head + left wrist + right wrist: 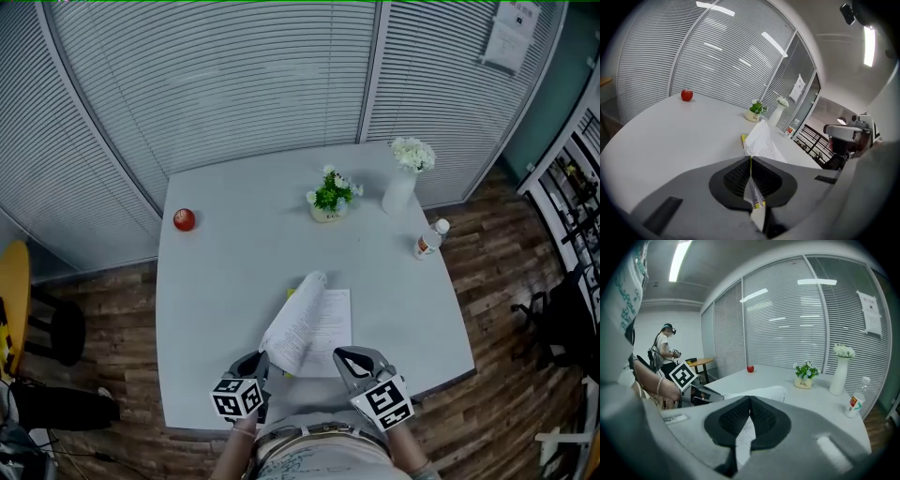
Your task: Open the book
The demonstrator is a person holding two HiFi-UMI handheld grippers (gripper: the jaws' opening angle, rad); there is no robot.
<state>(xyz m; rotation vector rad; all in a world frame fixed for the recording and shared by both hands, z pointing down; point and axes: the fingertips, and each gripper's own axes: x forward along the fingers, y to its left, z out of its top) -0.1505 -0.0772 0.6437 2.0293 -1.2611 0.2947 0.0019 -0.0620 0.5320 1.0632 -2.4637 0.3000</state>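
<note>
Grip comes first, at the near edge of the table [216, 291]. The left gripper [750, 161] has its jaws closed tight on a sheaf of leaves, with a thin yellow edge showing in the pinch. The right gripper [749, 401] is closed on a single printed page on the other side.

Just beyond them lies the book [319, 328], close to the person. Its right half is flat, and the held sheaf [292, 323] stands up and curls over toward the left.

To finish the opening well, I would swing the sheaf in an arc about the spine and lay it down to the left. Pulling it away from the spine could tear a leaf or drag the whole book. The right side should stay pressed low as an anchor. Neither gripper should let go until both halves rest flat.

Farther off stand a bottle [428, 239], a potted plant [330, 197], a vase [403, 183] and an apple [184, 219]. All are well apart from the book and out of the way of the swing.
</note>
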